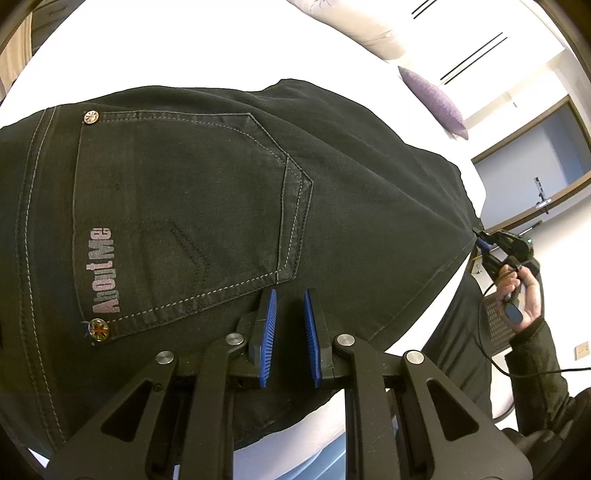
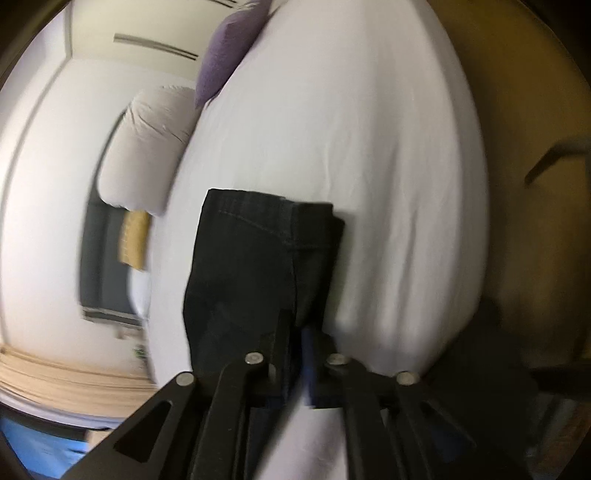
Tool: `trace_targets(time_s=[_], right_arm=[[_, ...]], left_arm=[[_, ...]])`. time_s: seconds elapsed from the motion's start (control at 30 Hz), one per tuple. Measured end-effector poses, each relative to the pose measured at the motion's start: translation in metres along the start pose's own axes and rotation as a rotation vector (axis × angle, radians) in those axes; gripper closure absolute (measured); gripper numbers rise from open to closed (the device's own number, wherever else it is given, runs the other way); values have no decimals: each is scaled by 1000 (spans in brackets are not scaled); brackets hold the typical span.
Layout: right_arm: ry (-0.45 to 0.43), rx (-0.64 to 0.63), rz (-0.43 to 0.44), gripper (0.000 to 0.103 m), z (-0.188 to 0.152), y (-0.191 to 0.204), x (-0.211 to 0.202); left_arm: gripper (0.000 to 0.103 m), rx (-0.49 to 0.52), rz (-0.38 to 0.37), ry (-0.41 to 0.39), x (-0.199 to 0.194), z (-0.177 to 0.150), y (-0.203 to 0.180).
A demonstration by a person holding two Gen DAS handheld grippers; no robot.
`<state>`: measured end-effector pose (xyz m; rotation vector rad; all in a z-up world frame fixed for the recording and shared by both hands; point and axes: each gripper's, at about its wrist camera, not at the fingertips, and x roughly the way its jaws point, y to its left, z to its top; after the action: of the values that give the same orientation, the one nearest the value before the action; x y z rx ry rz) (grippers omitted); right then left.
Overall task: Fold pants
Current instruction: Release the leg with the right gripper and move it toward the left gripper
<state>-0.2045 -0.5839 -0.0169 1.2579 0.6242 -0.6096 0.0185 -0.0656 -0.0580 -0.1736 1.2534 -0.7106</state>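
Note:
Black jeans point(image 1: 221, 184) lie folded on a white bed point(image 1: 147, 55), back pocket up with "About Me" printed on it. My left gripper point(image 1: 289, 295) hovers over the pocket's lower corner, its blue pads a narrow gap apart with nothing between them. At the right, a hand point(image 1: 524, 295) holds my right gripper point(image 1: 480, 236), its tips at the jeans' far corner. The blurred right wrist view shows the jeans point(image 2: 251, 266) as a dark rectangle on the bed point(image 2: 369, 147). My right gripper point(image 2: 297, 332) sits at their near edge, fingers slightly apart with dark cloth in the gap.
A purple cushion point(image 1: 436, 99) and a white pillow point(image 1: 362, 26) lie at the head of the bed, seen again as cushion point(image 2: 229, 55) and pillow point(image 2: 147, 147). A dark sleeve and a cable trail below the hand. Bare white sheet surrounds the jeans.

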Motion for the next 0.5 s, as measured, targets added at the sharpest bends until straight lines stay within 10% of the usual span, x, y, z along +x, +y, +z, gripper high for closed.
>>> trace_targets(time_s=[0.03,0.2,0.3,0.5], right_arm=[[-27,-37,-90,48,-3,11,-8],[-73,-417,-109,44,-48,104,-34],[149,-601,134,53,-98,180,-5],[505,-907,285,82,-224,291,92]], left_arm=[[88,-4,-3,-4,0,0,1],[88,-2,-2,-9,-2,-2,3],[88,17,4,-15,-2,-4,0],[88,-24,-34,-50,-8,-14,7]])
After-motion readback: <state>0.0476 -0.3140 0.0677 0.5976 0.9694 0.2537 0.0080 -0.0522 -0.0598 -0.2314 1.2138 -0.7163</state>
